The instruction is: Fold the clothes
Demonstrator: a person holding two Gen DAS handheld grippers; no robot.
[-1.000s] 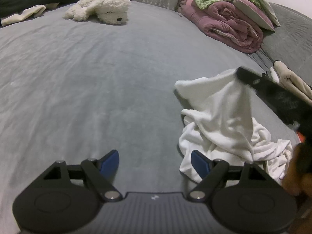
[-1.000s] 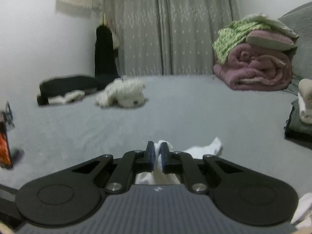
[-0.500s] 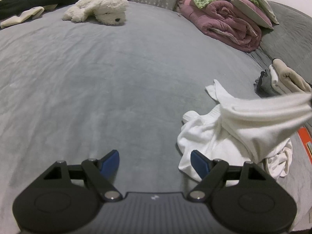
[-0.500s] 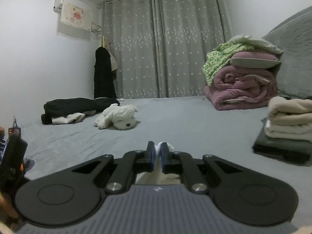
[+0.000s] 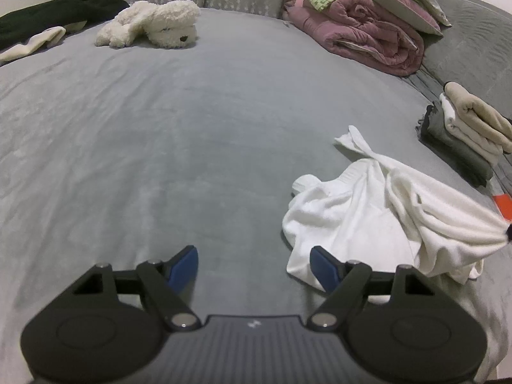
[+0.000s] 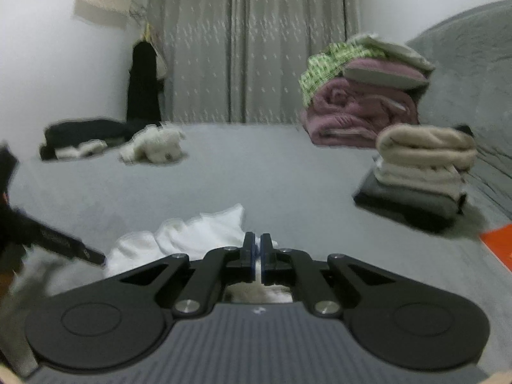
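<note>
Soft white cloth garment (image 5: pixel 377 211) on matt grey velvety bedspread (image 5: pixel 192 147).

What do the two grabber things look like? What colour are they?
Both look alike. The left gripper is black, with a ribbed grey body, two round black discs, jointed black bars with silver rivets, and blue pads on its fingertips. A small white mark sits on the body. The right gripper has the same black bars, discs, rivets and ribbed grey body, with a thin blue edge showing.

A: What is cut off?
B: The white garment (image 5: pixel 384 211) stretches to the left view's right edge, its pinched end barely visible.
A: Anything blurred?
B: The whole right view, including the folded stack (image 6: pixel 422 166).
</note>
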